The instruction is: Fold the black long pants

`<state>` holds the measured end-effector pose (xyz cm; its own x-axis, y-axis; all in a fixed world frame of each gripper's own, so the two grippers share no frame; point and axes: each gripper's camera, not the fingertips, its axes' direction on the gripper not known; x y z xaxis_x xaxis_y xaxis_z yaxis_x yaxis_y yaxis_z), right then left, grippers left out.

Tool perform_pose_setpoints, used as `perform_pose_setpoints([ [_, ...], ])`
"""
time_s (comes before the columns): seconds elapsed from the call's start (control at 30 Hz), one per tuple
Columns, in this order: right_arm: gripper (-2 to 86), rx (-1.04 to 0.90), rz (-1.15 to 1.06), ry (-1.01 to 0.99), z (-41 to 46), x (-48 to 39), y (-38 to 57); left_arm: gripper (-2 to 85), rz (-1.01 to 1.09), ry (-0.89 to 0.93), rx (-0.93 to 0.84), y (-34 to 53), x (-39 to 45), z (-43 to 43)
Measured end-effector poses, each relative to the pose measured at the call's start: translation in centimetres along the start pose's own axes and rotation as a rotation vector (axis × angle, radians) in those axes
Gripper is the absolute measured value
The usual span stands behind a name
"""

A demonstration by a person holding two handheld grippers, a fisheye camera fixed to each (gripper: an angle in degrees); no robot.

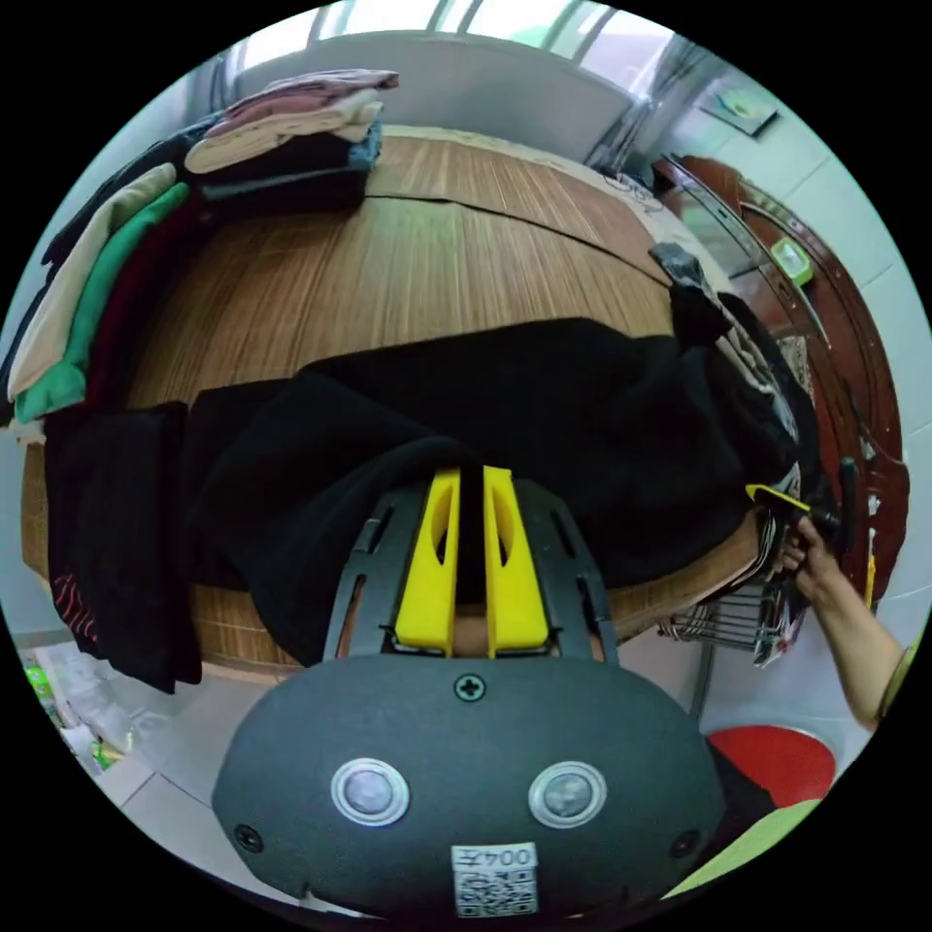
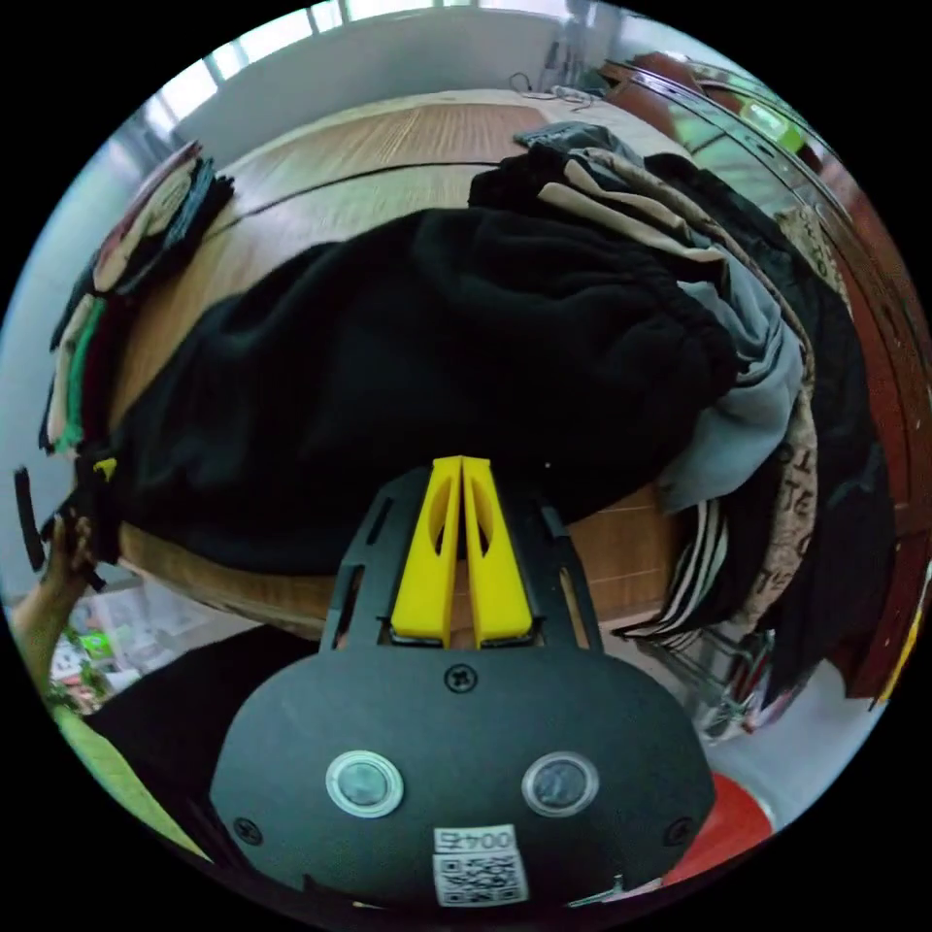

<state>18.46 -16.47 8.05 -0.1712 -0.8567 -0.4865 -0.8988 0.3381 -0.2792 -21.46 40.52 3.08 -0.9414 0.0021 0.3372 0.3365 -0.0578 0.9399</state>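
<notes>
The black long pants (image 1: 544, 427) lie spread across the wooden table (image 1: 437, 262), bunched toward its front edge. My left gripper (image 1: 471, 474) is shut, and black cloth of the pants fills the thin gap between its yellow jaws. A hand holds my right gripper (image 1: 777, 499) at the pants' right end. In the right gripper view the pants (image 2: 427, 340) stretch leftward, with the elastic waistband at the right. My right gripper (image 2: 461, 464) is shut at the pants' front edge with the cloth pinched at its tips. The left gripper (image 2: 100, 470) shows at the pants' far left end.
Folded clothes are stacked at the table's back left (image 1: 291, 136) and along its left side (image 1: 87, 301). A black garment (image 1: 107, 544) hangs over the left front corner. An unfolded pile (image 2: 777, 388) covers the right end, above a wire basket (image 1: 738, 621) and a red stool (image 1: 777, 762).
</notes>
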Motion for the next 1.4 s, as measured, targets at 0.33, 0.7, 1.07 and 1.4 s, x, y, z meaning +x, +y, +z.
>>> perform_pose_setpoints([
  [0.33,-0.7,0.123,0.152,-0.76,1.7,4.6,-0.9,2.4,-0.143,0.175,0.147,1.0,-9.3,-5.6],
  [0.7,-0.7,0.108,0.066,-0.86,5.2,9.9,-1.9,2.7,-0.129,0.151,0.11,2.8,-11.5,-3.6],
  [1.07,-0.8,0.01,-0.133,-0.806,10.3,14.5,-6.9,3.4,-0.293,-0.043,0.215,7.9,-6.2,-2.2],
  [1.4,-0.7,0.002,-0.162,-0.73,8.3,13.0,-8.9,5.7,-0.318,0.029,0.274,10.0,-7.0,-1.5],
])
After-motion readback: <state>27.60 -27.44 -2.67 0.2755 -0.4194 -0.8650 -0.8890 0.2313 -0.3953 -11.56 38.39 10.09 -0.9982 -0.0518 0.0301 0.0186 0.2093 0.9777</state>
